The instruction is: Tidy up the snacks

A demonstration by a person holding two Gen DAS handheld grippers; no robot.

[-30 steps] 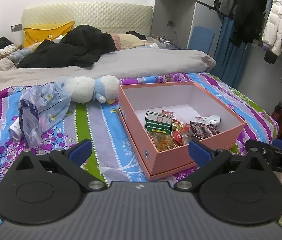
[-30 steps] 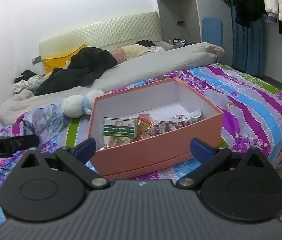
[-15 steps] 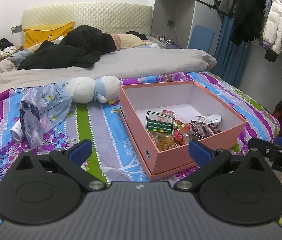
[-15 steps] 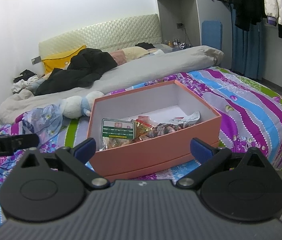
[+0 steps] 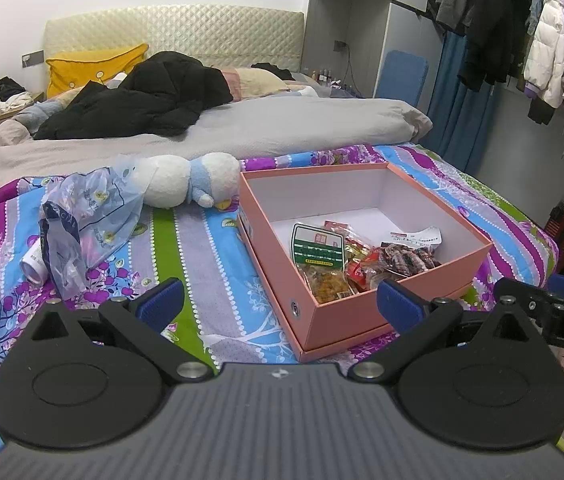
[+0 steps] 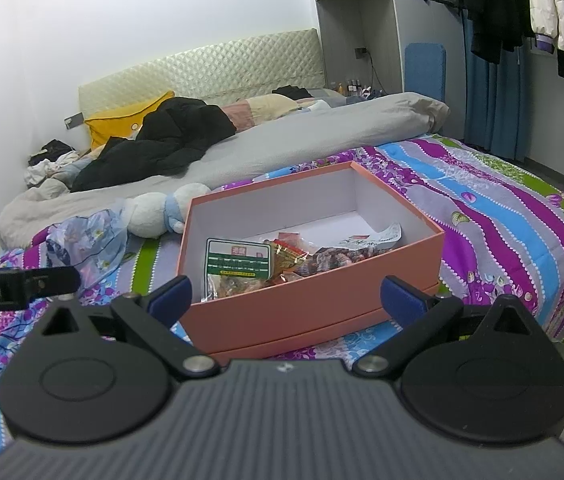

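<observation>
From your left wrist cam, the left gripper (image 5: pixel 280 304) is spread wide with nothing between its blue pads, hanging just short of the bed's striped sheet (image 5: pixel 206 256). The pink box (image 5: pixel 366 308) sits open on that sheet, and the snacks (image 5: pixel 346 258) are piled in its near corner, a green-labelled packet (image 5: pixel 317 250) standing against the others. Left of the box you've got a white plush toy (image 5: pixel 186 184) and a crumpled plastic bag (image 5: pixel 82 216). Over on your right wrist cam, the right gripper (image 6: pixel 286 294) is just as wide apart and empty, lined up in front of the box's near wall, not touching it. The snacks are in the box's front half there too.
</observation>
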